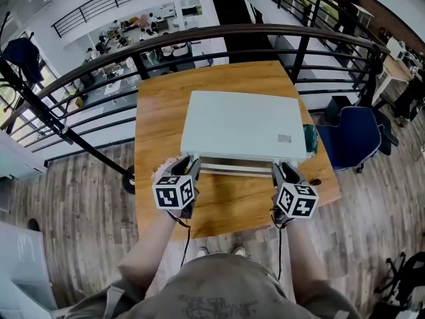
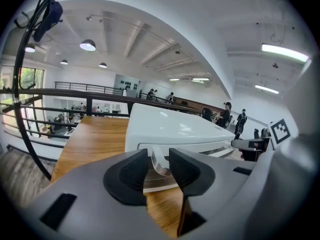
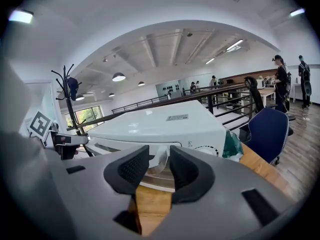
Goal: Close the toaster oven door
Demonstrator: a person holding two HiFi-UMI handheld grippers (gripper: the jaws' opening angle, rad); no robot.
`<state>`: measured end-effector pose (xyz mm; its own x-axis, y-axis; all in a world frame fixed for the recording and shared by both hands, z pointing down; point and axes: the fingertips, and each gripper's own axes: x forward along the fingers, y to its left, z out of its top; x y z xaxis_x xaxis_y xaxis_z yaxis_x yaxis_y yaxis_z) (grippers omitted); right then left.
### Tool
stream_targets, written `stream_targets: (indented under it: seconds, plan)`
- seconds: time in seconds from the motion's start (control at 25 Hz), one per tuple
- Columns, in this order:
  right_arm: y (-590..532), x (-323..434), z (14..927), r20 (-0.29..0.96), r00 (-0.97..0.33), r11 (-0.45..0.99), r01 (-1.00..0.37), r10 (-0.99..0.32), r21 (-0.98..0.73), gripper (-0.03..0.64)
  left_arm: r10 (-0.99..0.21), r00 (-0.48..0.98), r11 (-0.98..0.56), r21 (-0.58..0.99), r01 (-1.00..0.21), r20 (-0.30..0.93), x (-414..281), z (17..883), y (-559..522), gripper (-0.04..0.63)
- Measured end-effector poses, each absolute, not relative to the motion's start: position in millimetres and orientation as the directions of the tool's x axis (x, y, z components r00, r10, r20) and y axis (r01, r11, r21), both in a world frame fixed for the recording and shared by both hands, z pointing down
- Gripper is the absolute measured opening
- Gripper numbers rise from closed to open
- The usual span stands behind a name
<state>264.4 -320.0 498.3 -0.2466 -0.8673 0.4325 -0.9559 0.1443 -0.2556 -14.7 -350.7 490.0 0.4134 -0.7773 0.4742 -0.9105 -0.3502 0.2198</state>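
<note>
A white toaster oven [image 1: 242,125] stands on the wooden table [image 1: 156,111], front towards me. Its door handle [image 1: 232,169] runs along the front edge, and the door looks upright against the oven or nearly so. My left gripper [image 1: 188,165] is at the handle's left end. In the left gripper view the handle's curved end [image 2: 156,160] sits between the dark pads [image 2: 131,174] with gaps either side, so the left gripper [image 2: 159,166] is open. My right gripper [image 1: 281,170] is at the right end, and the right gripper [image 3: 160,168] is also open around the handle end [image 3: 161,156].
A black railing [image 1: 219,35] runs behind the table with a drop beyond it. A blue office chair [image 1: 355,135] stands to the right. A green object [image 1: 311,138] sits against the oven's right side. A coat stand [image 3: 70,91] is at the left.
</note>
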Motion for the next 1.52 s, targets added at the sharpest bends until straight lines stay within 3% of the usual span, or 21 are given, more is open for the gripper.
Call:
stream_targets:
  seconds: [0.2,0.36,0.76,1.04,1.52]
  plan:
    - [-300,262,458,0.365,-0.272,0.190,-0.951,-0.891,-0.245,0.141,-0.808,0.395,-0.408,0.068,-0.910,0.437,-16,461,-338,0.129]
    - [-286,251,408,0.275,-0.314,0.264,-0.943,-0.909,-0.204,0.101,-0.821,0.431,-0.469,-0.013,-0.883,0.375,-11,425,-327,0.092]
    - [-243,222,301,0.075,-0.393,0.384,-0.917,-0.917,-0.103,0.061,-0.868,0.468,-0.492,-0.167,-0.854,0.166,-13,315,-300,0.081]
    - [-210,199,267,0.054,-0.439,0.441,-0.897,-0.897,0.017,0.058,-0.859,0.506,-0.510,-0.219,-0.832,0.080,-14,274,-268,0.069]
    - [-176,179,293,0.134,-0.454,0.461,-0.887,-0.881,0.028,0.052,-0.838,0.531,-0.546,-0.233,-0.805,0.127,-18,293,-230,0.035]
